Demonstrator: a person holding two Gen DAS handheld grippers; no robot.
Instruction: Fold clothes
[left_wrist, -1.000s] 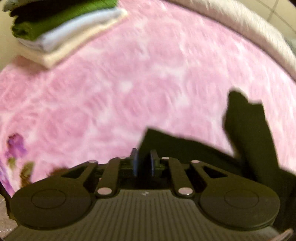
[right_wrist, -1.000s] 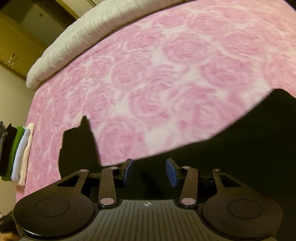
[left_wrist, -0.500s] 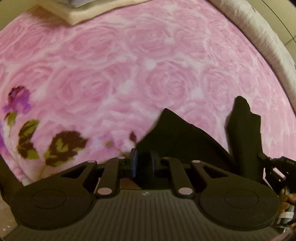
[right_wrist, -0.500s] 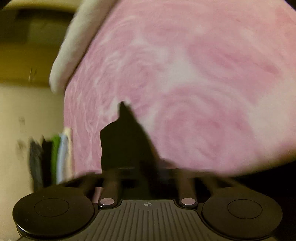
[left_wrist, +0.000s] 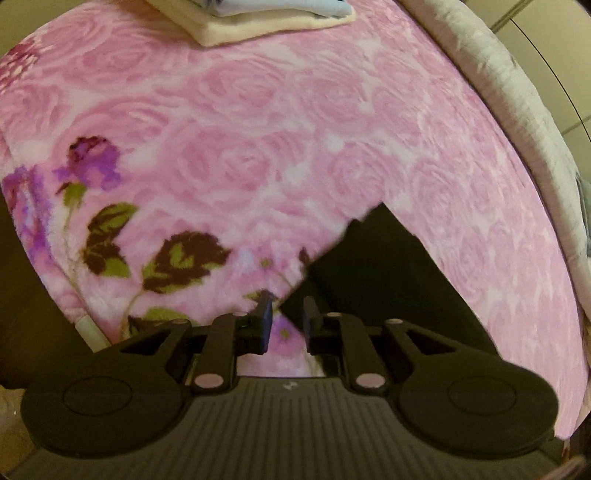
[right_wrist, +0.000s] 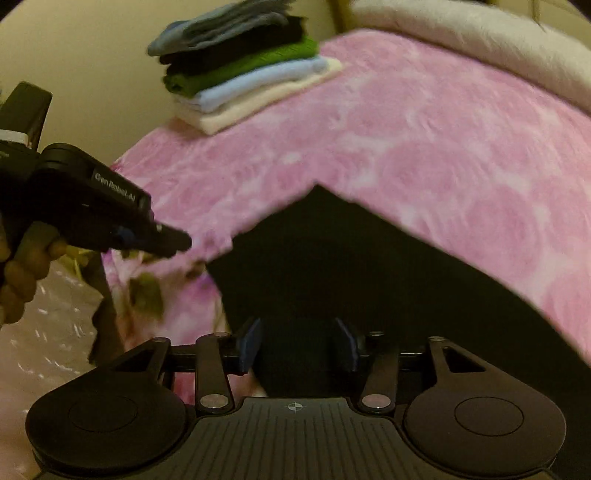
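While the black garment (right_wrist: 351, 266) lies flat on the pink rose-patterned blanket (left_wrist: 258, 129), the right gripper (right_wrist: 297, 347) hangs over its near edge, jaws opening with cloth between them. Left gripper (left_wrist: 286, 321), jaws opening, nothing gripped, sits beside the garment's corner. Folded clothes stack (right_wrist: 243, 70) stands at the blanket's far side.

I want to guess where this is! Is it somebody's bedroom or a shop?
Most likely a bedroom. A fluffy pink rose-patterned blanket covers what looks like a bed, a pile of folded clothes sits at its far corner, and a black garment lies spread on it for folding.
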